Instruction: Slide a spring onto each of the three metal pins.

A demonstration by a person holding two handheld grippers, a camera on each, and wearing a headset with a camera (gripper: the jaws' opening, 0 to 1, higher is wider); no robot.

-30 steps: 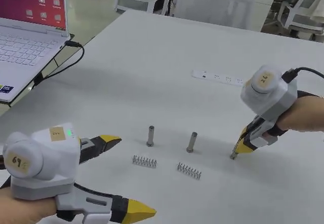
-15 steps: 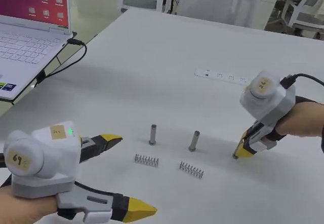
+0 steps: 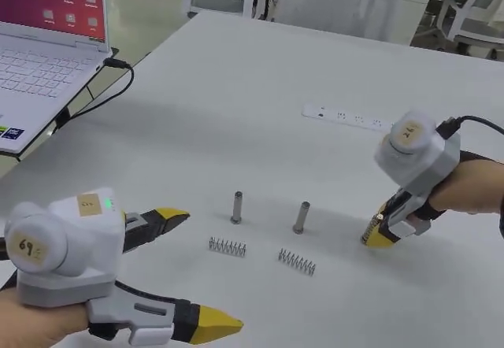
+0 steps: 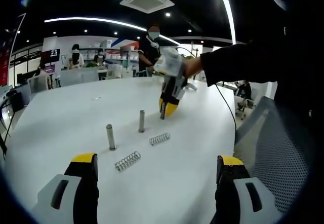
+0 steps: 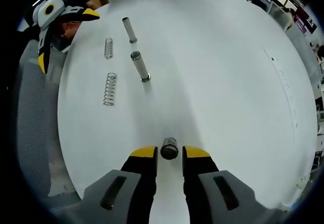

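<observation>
Three metal pins stand upright on the white table (image 3: pixel 236 88). The first pin (image 3: pixel 236 207) and the second pin (image 3: pixel 300 217) are bare and stand side by side near the table's front. The third pin (image 5: pixel 169 148) stands apart from them, at the right gripper (image 3: pixel 376 236). In the right gripper view its round head shows end-on between that gripper's two yellow-tipped jaws. The jaws stand narrowly apart, one close on each side of the pin. Whether they press on it cannot be told. In the head view a ribbed, coil-like stretch shows at that gripper's tip, too small to name with certainty.

Two springs lie flat on the table. The first spring (image 3: pixel 227 246) is just in front of the first pin, and the second spring (image 3: pixel 297 262) is just in front of the second pin. Neither touches a pin.

The left gripper (image 4: pixel 158 160) is held low at the table's near edge, with its jaws spread wide and nothing between them. It points toward the pins but is well apart from them.

Farther back a white power strip (image 3: pixel 346 117) lies on the table. An open laptop (image 3: pixel 47 41) sits to the left with a black cable (image 3: pixel 102 96) plugged into its side.
</observation>
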